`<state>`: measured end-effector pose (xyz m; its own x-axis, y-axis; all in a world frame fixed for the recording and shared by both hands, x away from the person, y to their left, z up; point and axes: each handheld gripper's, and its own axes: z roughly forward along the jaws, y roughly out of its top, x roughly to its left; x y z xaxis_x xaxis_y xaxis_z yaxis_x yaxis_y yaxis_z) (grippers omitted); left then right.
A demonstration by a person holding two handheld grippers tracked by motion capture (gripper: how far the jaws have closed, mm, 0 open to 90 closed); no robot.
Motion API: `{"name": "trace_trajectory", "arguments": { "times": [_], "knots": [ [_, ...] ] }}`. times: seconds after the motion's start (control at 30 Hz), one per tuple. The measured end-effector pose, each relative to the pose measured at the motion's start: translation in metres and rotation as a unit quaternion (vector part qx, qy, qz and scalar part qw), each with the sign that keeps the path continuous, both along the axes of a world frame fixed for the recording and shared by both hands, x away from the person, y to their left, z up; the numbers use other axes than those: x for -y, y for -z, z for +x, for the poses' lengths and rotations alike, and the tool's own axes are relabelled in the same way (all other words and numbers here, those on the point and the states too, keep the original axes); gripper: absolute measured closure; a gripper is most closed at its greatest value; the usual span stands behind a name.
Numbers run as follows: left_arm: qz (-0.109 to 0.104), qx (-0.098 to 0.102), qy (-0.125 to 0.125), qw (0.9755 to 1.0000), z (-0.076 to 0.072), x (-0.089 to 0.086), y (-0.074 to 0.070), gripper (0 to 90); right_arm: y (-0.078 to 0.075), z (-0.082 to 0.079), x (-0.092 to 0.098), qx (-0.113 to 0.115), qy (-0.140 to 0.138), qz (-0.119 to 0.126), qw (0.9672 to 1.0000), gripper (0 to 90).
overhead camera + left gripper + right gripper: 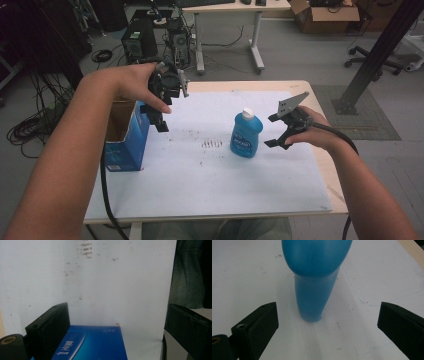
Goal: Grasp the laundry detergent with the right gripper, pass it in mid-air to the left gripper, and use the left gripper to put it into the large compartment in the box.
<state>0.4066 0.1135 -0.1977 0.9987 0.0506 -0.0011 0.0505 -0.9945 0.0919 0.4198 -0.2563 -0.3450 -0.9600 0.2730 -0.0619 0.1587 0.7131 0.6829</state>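
A blue bottle (246, 135) with a white cap stands upright near the middle of the white-covered table (200, 185). My right gripper (272, 131) hovers just right of it, jaws open and empty. In the right gripper view the bottle (314, 277) rises ahead between the spread jaws, untouched. An open blue carton (125, 137) stands at the table's left edge. My left gripper (156, 116) hangs above the carton's right side, jaws pointing down and open. The left gripper view looks down on the carton's blue face (97, 343) between the jaws, with nothing held.
A patch of dark marks (212, 144) lies on the white sheet left of the bottle. Beyond the table's far edge stand computer towers (137, 42), a desk (227, 30) and loose cables on the floor. A black metal post (380, 50) rises at the right.
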Motion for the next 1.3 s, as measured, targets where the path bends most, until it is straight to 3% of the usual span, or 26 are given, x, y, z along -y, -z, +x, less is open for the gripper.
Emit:
{"name": "trace_trajectory", "arguments": {
  "times": [0.5, 0.63, 0.8, 0.9, 0.97, 1.13, 1.3],
  "knots": [
    [-0.002, -0.001, 0.001, 1.0, 0.002, 0.001, 0.001, 6.4, 0.034, -0.007, -0.014, 0.0, 0.019, 0.058, 0.9981, 2.3],
    [-0.002, 0.0, -0.002, 1.0, 0.002, 0.0, 0.0, 6.4, 0.044, -0.009, -0.017, 0.0, 0.031, 0.081, 0.9962, 1.5],
    [-0.003, 0.0, -0.002, 1.0, 0.002, 0.0, 0.001, 6.3, 0.053, -0.01, -0.019, 0.001, 0.037, 0.093, 0.995, 2.0],
    [-0.005, 0.001, -0.001, 1.0, 0.002, 0.001, 0.001, 6.4, 0.057, -0.01, -0.019, 0.004, 0.043, 0.109, 0.9931, 1.4],
    [-0.005, 0.001, 0.0, 1.0, 0.003, 0.001, 0.002, 6.4, 0.064, -0.01, -0.02, 0.012, 0.054, 0.136, 0.9891, 1.2],
    [-0.004, 0.0, 0.001, 1.0, 0.003, 0.003, 0.002, 6.3, 0.073, -0.01, -0.025, 0.024, 0.069, 0.158, 0.9847, 0.7],
    [-0.005, 0.0, 0.003, 1.0, 0.002, 0.004, 0.002, 6.3, 0.077, -0.01, -0.03, 0.029, 0.075, 0.166, 0.9828, 1.0]
  ]
}}
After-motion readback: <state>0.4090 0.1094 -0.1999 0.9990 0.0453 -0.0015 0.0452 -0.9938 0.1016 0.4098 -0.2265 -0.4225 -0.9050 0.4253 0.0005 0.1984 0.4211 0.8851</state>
